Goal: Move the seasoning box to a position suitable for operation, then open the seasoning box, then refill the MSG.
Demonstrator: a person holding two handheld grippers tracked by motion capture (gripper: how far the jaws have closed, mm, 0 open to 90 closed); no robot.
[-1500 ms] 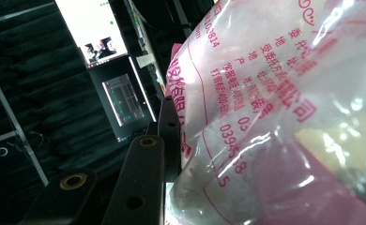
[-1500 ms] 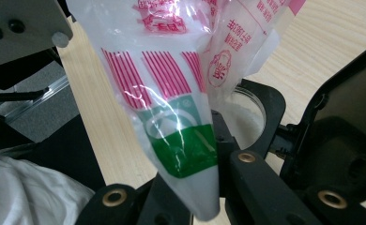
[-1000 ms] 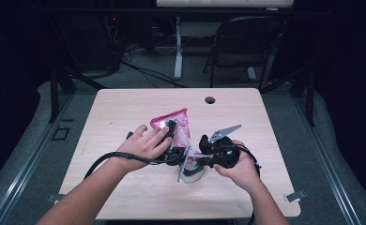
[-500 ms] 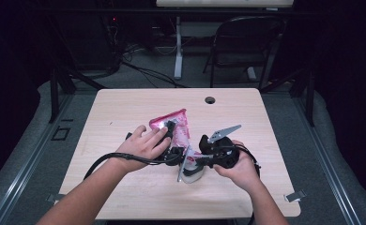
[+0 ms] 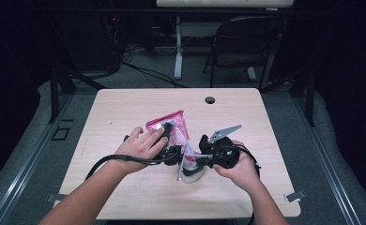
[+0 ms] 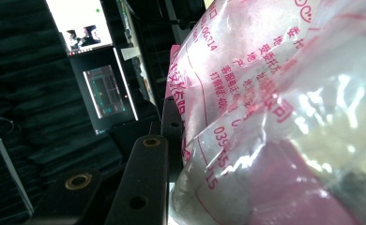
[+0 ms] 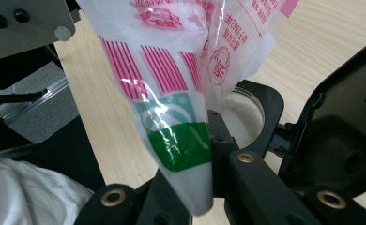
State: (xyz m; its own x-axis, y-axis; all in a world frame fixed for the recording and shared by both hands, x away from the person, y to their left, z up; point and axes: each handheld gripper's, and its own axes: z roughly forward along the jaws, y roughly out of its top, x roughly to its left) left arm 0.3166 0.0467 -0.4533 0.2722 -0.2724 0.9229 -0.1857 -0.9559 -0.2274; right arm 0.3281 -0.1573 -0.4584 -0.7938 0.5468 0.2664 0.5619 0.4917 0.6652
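Note:
A clear plastic bag [image 5: 174,125] with pink print hangs between my two grippers over the middle of the wooden table [image 5: 125,112]. My left gripper [image 5: 170,136] is shut on the bag's upper part, and its jaws have just closed a little further. In the left gripper view the bag [image 6: 275,108] presses against one black finger [image 6: 146,173]. My right gripper [image 5: 193,159] is shut on a lower corner. In the right gripper view that corner of the bag [image 7: 171,93], with a green label, is pinched in my right gripper [image 7: 197,154]. Under it sits a round white container [image 5: 192,176] of white grains [image 7: 242,117].
A round cable hole [image 5: 210,100] is near the table's far edge. A dark folding chair [image 5: 247,42] and a desk leg [image 5: 178,47] stand beyond the table. Cables trail from both grippers toward the near edge.

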